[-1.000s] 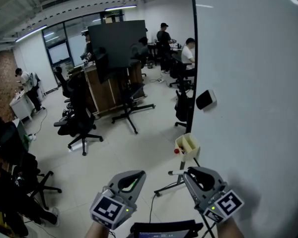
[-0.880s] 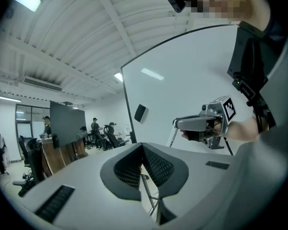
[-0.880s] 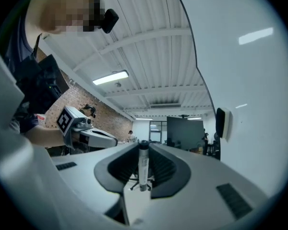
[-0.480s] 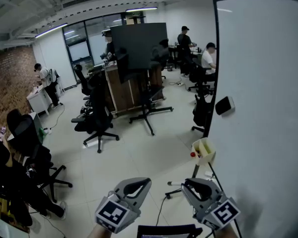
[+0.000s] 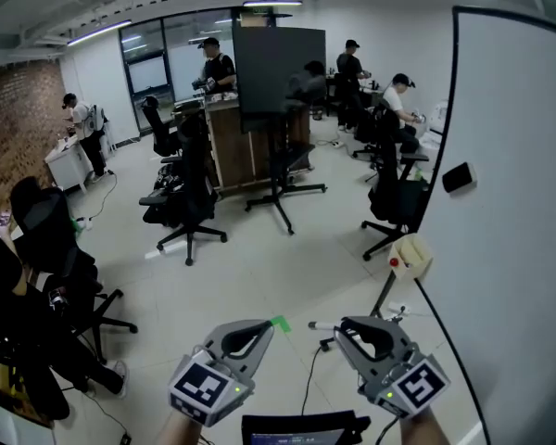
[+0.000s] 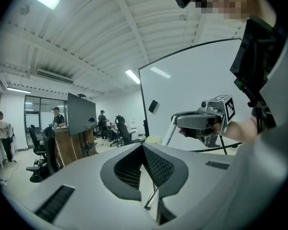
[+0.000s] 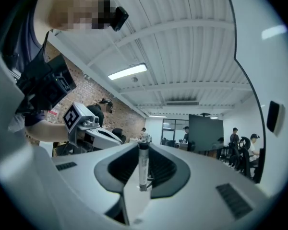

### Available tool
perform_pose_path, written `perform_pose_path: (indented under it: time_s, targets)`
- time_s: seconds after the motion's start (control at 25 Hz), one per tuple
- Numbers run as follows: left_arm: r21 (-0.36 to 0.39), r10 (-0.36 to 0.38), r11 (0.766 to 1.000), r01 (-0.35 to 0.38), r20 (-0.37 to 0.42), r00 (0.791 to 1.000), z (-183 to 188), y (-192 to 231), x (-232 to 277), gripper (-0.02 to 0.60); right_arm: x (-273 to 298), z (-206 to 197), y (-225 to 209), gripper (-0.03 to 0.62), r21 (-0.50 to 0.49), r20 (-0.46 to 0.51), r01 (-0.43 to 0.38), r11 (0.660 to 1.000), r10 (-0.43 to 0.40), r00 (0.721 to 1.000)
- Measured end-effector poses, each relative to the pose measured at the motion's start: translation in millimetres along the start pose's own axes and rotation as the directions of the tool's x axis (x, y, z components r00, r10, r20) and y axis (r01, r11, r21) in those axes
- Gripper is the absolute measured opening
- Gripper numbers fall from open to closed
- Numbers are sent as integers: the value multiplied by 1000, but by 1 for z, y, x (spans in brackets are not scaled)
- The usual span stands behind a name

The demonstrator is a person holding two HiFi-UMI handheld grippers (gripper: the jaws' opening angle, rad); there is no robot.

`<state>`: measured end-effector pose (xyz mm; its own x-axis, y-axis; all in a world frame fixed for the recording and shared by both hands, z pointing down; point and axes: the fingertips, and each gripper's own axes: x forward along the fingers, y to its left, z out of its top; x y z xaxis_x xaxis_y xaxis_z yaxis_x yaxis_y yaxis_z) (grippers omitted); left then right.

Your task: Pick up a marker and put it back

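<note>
My right gripper (image 5: pixel 350 326) is shut on a white marker (image 5: pixel 319 325) that lies crosswise between its jaws, with one end poking out to the left. In the right gripper view the marker (image 7: pixel 143 164) stands upright in the jaws of the right gripper (image 7: pixel 143 150). Beside it my left gripper (image 5: pixel 262 326) has its tips together and holds nothing; its tips (image 6: pixel 143 147) meet in its own view. A cream marker holder (image 5: pixel 411 256) with a red item hangs at the edge of the whiteboard (image 5: pixel 519 211), ahead and to the right of both grippers.
A black eraser (image 5: pixel 459 176) sticks to the whiteboard. The board's stand leg (image 5: pixel 386 290) and a cable (image 5: pixel 308 387) are on the floor ahead. Office chairs (image 5: pixel 187 213), a dark screen on a stand (image 5: pixel 276 68) and several people fill the room beyond.
The head view has swung left, so the whiteboard and its holder have slid toward the right edge. Both grippers moved along together, and the marker has stayed in the right jaws.
</note>
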<state>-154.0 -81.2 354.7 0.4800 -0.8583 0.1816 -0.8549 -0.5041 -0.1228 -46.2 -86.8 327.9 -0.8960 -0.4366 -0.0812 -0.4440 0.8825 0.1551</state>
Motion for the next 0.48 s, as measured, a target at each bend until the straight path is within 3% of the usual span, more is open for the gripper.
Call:
perform_pose_path:
  time_s: [0.24,0.48]
  targets:
    - [-5,-27,1000,27,34,999,-13,42,-72,-5,48,9,69,80,-13,-17,23,1000,-24,1000]
    - [-47,-89,995,92,60,994,-30,51,-103,-5,51,17,111,80,-54,-72,98,994,-102,992]
